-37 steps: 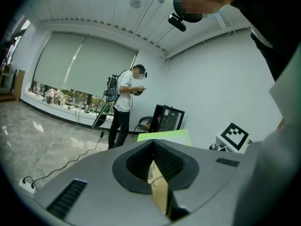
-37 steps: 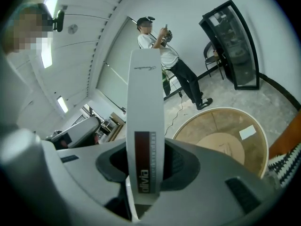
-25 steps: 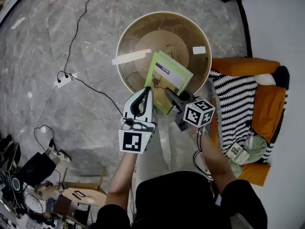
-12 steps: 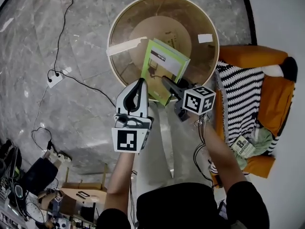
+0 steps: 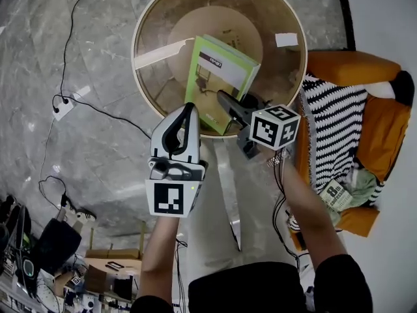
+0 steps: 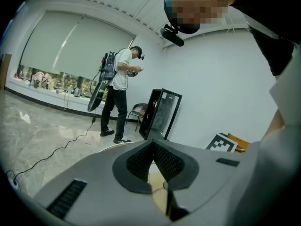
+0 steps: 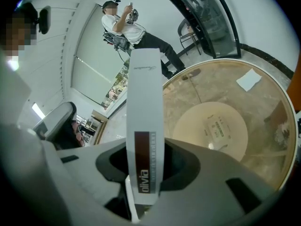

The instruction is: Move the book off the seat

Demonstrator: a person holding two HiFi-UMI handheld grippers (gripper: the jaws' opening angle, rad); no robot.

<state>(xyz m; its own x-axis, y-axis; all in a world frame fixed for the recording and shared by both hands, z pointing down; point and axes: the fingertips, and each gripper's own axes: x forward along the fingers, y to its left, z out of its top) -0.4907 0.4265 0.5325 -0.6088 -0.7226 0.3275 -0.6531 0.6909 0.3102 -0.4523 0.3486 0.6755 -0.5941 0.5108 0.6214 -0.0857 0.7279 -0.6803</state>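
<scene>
The round glass surface [image 5: 163, 90] fills the space ahead of both pairs of fingers, and the orange seat [image 5: 384, 129] with its striped cloth [image 5: 335, 129] lies off to the right of the right fingers, well apart from them. The book [image 5: 218, 77] is already off the seat: it stands tilted over the surface, gripped at its near edge. By the look of it, only setting it down and letting go are left. Whether its lower corner touches the glass I cannot tell. The right gripper [image 5: 228, 106] has its fingers [image 7: 183, 166] partly open and clenched on the book, whose white spine [image 7: 146, 112] rises straight up between them. The left gripper [image 5: 187, 109] hangs just left of the book, apart from it, with its fingers [image 6: 169, 161] pressed together on nothing.
</scene>
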